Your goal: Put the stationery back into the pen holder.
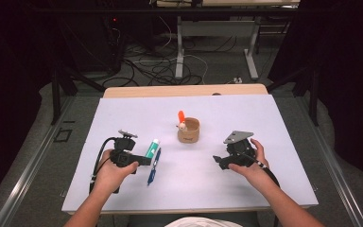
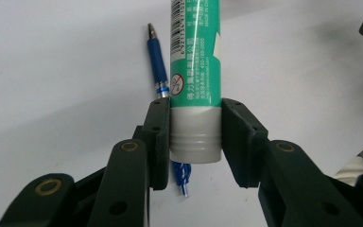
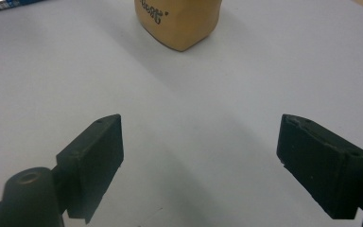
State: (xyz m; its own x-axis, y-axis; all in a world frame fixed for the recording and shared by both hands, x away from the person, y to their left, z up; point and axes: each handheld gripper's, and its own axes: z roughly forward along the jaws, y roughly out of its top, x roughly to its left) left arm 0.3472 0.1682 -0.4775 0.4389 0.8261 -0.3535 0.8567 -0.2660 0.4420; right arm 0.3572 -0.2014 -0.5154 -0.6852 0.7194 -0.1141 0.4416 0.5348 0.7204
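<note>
Green-and-white tube [image 2: 194,71] clamped at its grey cap end between the pads of the left gripper [image 2: 194,142], centre of the left gripper view; top cut off by the upper frame edge. Same tube [image 1: 151,148] left of centre in the high view, just beside a blue pen [image 1: 154,165], both in front of the left gripper [image 1: 139,161]. Pen [image 2: 158,64] partly hidden behind tube and jaw, tip pointing to the upper edge. Label mostly too small to read: a barcode, a round red warning sign, lines of Chinese characters, "MADE IN" running off the frame.

Right gripper [image 3: 199,163] spread wide over bare white table [image 3: 194,109], nothing between the pads; seen lower right of centre [image 1: 217,161] in the high view. Tan cup [image 3: 179,21] cut off at the top edge, its dark lettering upside down and unreadable. Same cup [image 1: 189,131] mid-frame in the high view, with an orange-and-white thing [image 1: 182,120] sticking out, too small to identify.
</note>
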